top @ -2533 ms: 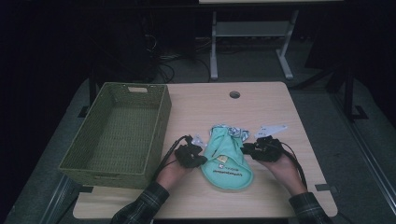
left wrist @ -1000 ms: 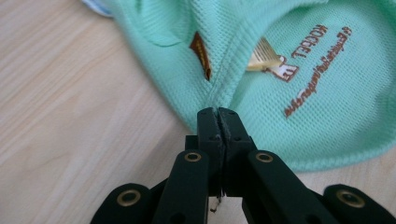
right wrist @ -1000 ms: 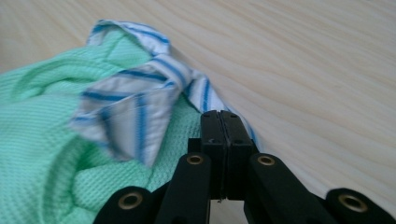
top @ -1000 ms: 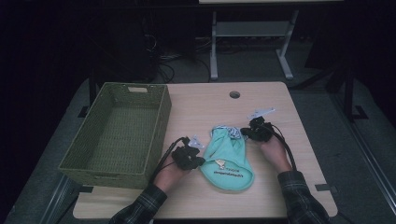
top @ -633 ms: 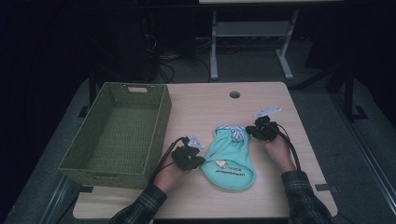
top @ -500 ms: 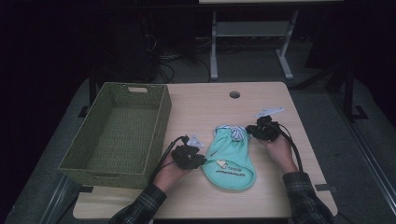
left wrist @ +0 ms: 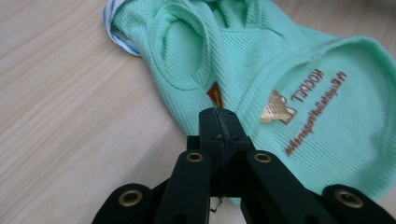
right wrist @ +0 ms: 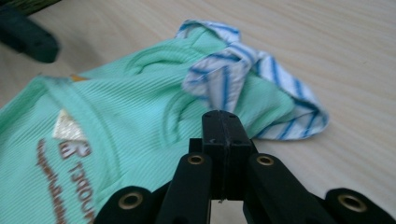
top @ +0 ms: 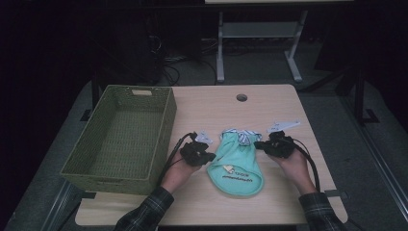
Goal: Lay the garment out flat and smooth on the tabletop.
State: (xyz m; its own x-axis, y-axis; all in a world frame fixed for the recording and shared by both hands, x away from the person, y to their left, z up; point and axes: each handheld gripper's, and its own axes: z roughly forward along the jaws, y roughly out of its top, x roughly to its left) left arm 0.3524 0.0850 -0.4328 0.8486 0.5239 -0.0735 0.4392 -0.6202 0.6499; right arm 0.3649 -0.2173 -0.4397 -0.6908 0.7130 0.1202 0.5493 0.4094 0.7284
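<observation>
garment [left wrist: 289, 88] lettering blurred; its hem cut off at the edge

Right gripper [top: 263, 144]: drawn back from the table's far right to the mint garment's [top: 236, 161] right edge; jaws closed.
Garment: striped collar end now folded in, narrower.

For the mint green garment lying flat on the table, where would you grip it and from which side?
Grip the mint green garment at its two long side edges, one gripper per edge, coming in low from the outside. It lies flat with the striped collar away from the person, so only the rims offer fabric to pinch. The left gripper and right gripper, both shut, already sit at those edges.
</observation>
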